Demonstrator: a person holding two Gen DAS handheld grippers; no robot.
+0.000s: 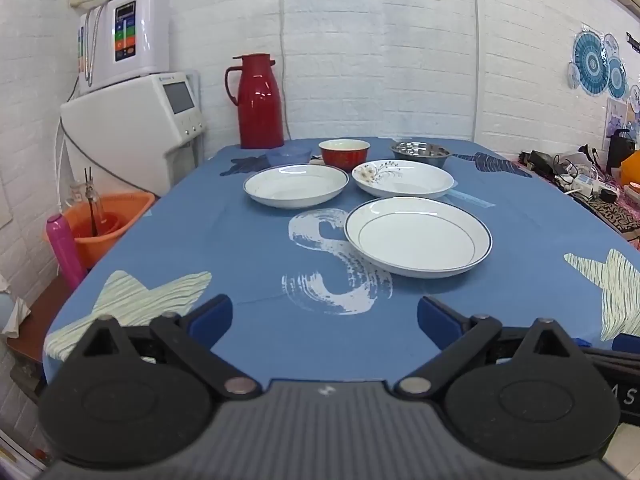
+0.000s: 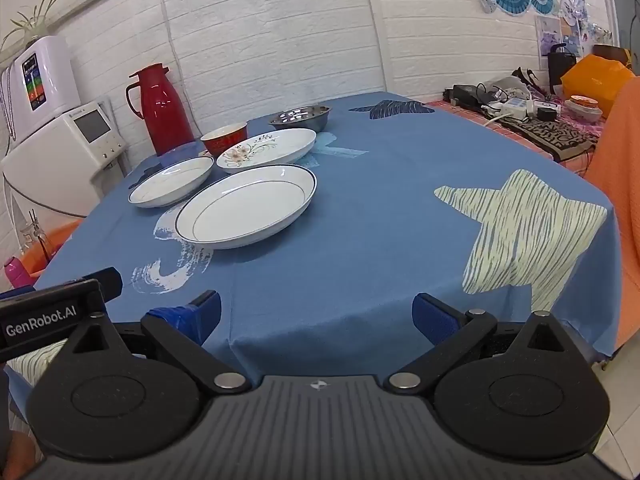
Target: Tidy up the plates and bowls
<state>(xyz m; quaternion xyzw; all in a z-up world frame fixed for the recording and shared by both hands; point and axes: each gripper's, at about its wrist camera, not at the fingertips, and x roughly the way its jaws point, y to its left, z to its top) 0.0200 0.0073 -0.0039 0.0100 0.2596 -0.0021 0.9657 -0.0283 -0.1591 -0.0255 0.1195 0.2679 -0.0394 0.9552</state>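
We're holding the left tool [image 1: 324, 322] wide apart w/ nothing between its blue pads, hovering over the near edge of the blue tabletop [image 1: 248, 248]. Ahead, left to right: blue-rimmed plate [image 1: 296, 186], red bowl [image 1: 345, 154] behind it, flowered plate [image 1: 403, 178], steel bowl [image 1: 421, 153], w/ a bigger rimmed plate [image 1: 418, 237] nearest us. We're keeping the right tool [image 2: 316, 316] equally spread, empty, touching nothing, plates lying ahead-left.

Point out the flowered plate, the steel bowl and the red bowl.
flowered plate [image 1: 404, 182]: left wrist view, on its white inner well.
steel bowl [image 1: 421, 153]: left wrist view, on its shiny inside.
red bowl [image 2: 224, 139]: right wrist view, on its red outer wall.
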